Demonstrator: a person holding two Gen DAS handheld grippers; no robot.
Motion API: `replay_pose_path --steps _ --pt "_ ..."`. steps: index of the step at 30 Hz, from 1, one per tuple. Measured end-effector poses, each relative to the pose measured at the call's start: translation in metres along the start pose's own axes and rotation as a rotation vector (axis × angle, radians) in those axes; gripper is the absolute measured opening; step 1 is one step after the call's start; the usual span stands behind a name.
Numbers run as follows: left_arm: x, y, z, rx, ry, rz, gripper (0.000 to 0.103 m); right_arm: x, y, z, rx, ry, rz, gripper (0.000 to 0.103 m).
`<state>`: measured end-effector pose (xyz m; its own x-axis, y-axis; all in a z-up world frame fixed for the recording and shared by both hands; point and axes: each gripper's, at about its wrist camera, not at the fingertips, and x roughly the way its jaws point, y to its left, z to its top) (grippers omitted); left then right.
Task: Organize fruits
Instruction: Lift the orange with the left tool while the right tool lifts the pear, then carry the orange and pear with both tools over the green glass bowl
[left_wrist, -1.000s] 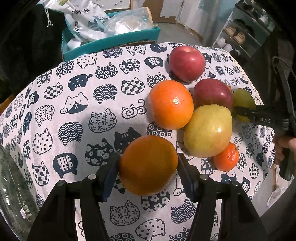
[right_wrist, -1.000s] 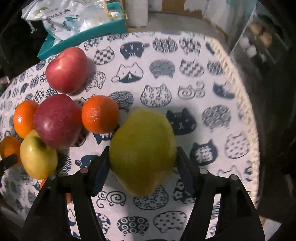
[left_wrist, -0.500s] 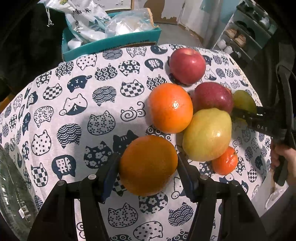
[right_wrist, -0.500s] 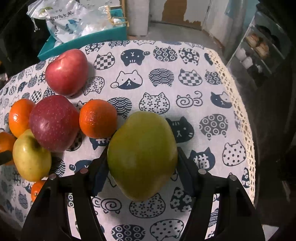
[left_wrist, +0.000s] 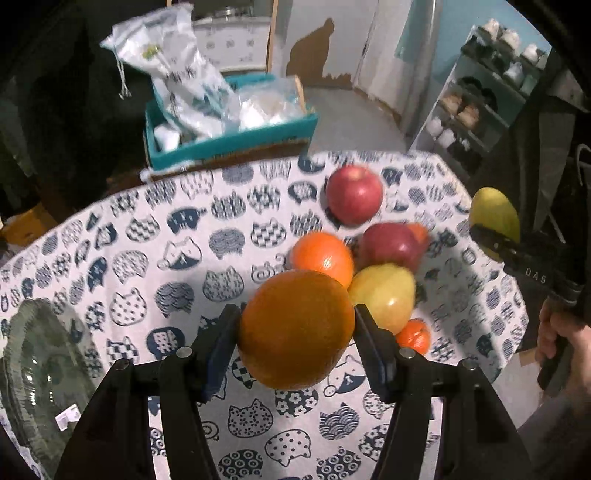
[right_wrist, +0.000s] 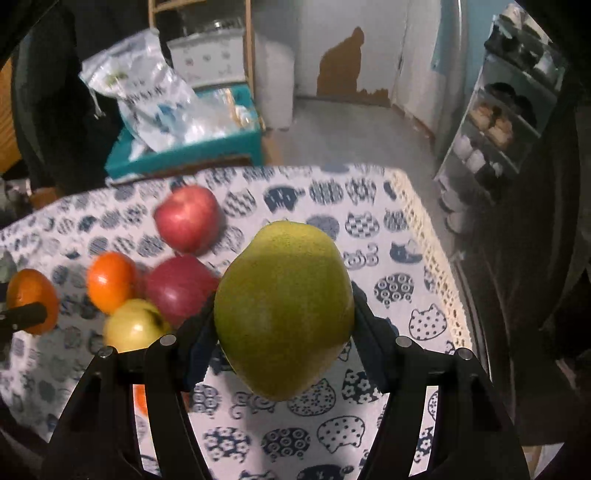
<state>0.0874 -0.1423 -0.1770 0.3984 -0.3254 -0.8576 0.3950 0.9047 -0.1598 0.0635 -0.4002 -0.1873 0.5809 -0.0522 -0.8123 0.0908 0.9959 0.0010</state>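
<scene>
My left gripper (left_wrist: 295, 332) is shut on a large orange (left_wrist: 295, 328) and holds it above the cat-print tablecloth (left_wrist: 147, 258). My right gripper (right_wrist: 284, 317) is shut on a green pear (right_wrist: 282, 310), also lifted; the pear shows at the right of the left wrist view (left_wrist: 493, 216). On the cloth lie a red apple (left_wrist: 354, 194), a darker red apple (left_wrist: 389, 245), an orange (left_wrist: 323, 256), a yellow-green pear (left_wrist: 384, 295) and a small mandarin (left_wrist: 413, 336).
A clear glass bowl (left_wrist: 40, 373) sits at the table's left front. A teal box (left_wrist: 229, 136) with plastic bags stands beyond the far edge. A shelf rack (left_wrist: 480, 122) is at the right. The cloth's lace edge (right_wrist: 436, 266) marks the table's right side.
Both grippers have risen and tilted up with their fruit, so the table looks further away and more of the room shows. The fruit on the cloth has not moved.
</scene>
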Motion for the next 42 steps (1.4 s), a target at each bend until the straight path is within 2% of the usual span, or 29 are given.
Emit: replay_pose_path --steps 8,21,30,42 --pt "-0.053 -0.001 0.002 -0.012 -0.100 0.007 0.063 -0.053 0.023 0.018 -0.021 -0.111 0.056 0.066" --pt "-0.112 0.002 -0.002 -0.022 -0.212 0.008 0.063 -0.120 0.058 0.035 -0.058 -0.240 0.155 0.066" --pt "-0.142 0.008 -0.006 -0.035 -0.267 0.007 0.063 -0.146 0.080 0.043 -0.084 -0.281 0.202 0.066" --pt "-0.167 0.026 -0.012 -0.059 -0.318 0.023 0.063 -0.160 0.117 0.054 -0.125 -0.312 0.259 0.066"
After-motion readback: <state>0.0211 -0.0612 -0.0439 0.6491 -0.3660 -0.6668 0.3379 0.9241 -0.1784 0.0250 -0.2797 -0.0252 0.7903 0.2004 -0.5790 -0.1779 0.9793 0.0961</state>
